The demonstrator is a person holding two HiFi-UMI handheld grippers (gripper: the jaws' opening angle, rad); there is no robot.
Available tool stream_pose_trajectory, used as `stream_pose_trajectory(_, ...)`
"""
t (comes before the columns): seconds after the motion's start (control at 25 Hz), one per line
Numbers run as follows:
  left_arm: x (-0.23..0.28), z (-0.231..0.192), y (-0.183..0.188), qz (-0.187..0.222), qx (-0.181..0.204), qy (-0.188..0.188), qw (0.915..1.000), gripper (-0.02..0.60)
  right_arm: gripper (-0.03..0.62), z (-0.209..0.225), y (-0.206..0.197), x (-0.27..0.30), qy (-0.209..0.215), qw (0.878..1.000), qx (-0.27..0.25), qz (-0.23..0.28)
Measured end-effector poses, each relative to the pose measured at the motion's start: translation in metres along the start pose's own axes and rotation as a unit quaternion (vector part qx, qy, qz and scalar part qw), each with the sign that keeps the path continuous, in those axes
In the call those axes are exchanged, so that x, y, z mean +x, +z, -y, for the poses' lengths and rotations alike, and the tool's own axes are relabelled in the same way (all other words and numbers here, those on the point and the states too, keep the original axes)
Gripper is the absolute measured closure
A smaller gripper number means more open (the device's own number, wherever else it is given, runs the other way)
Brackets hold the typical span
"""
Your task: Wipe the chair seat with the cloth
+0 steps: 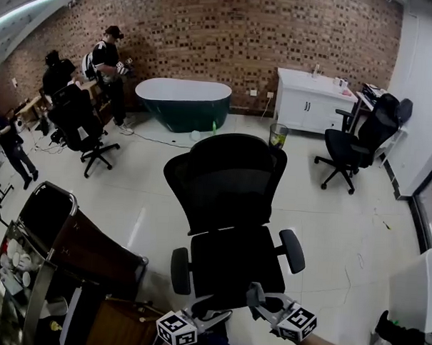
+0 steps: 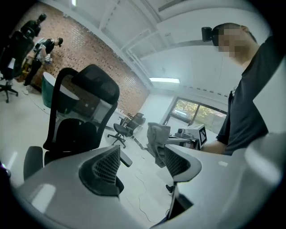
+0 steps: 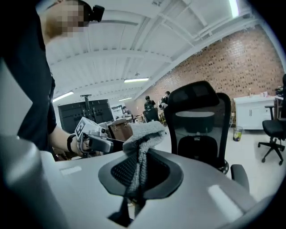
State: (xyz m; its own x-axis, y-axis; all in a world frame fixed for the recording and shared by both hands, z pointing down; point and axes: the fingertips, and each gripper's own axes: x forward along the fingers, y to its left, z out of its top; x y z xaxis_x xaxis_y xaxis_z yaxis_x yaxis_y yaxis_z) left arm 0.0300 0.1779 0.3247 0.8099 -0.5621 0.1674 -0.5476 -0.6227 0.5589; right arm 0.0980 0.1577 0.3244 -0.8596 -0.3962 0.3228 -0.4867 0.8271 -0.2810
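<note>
Cloth (image 3: 142,134), grey and fuzzy, is held by the right gripper (image 1: 257,297), whose jaws are pressed together on it. A thick fold stands above the jaws and a thin strip runs down between them. The left gripper (image 2: 139,156) has its jaws apart with nothing between them, so it plays no part in the hold. In the head view both grippers sit at the near edge of the picture, close to each other, the left one a little to the left. The chair seat (image 1: 230,265) lies just on the far side of them and lower, with its near edge almost under the tip of the right gripper. The chair faces the person: the backrest (image 1: 230,176) rises at the far side and the two armrests (image 1: 292,250) stand at the left and right of the seat. The seat therefore runs from near to far, away from the cloth. I judge that wiping has not begun, because the cloth hangs above the seat and I cannot see it touching the surface. The next move probably asks the right gripper to go down and forward, so that the cloth meets the near part of the seat, and then to stroke toward the backrest.
</note>
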Motion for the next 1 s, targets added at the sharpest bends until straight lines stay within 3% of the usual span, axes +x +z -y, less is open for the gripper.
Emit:
stream_pose_trajectory(0.2, -0.004, 0.084, -0.033, 0.025, 0.044, 0.023, 0.9984, 0.249, 0.563, -0.046, -0.006, -0.066, 0.022, 0.998, -0.038, 0.039)
stream_pose_trajectory(0.48, -0.009, 0.190, -0.074, 0.056, 0.060, 0.043, 0.9957, 0.249, 0.563, -0.108, -0.020, -0.174, 0.046, 0.996, -0.046, 0.066)
stream_pose_trajectory(0.8, -0.042, 0.258, -0.099, 0.068, 0.064, 0.057, 0.9940, 0.249, 0.563, -0.159, -0.047, -0.238, 0.049, 0.995, -0.019, 0.080)
stream_pose_trajectory(1.0, -0.055, 0.281, -0.106, 0.071, 0.063, 0.046, 0.9945, 0.249, 0.565, -0.189, -0.044, -0.242, 0.040, 0.994, -0.048, 0.087)
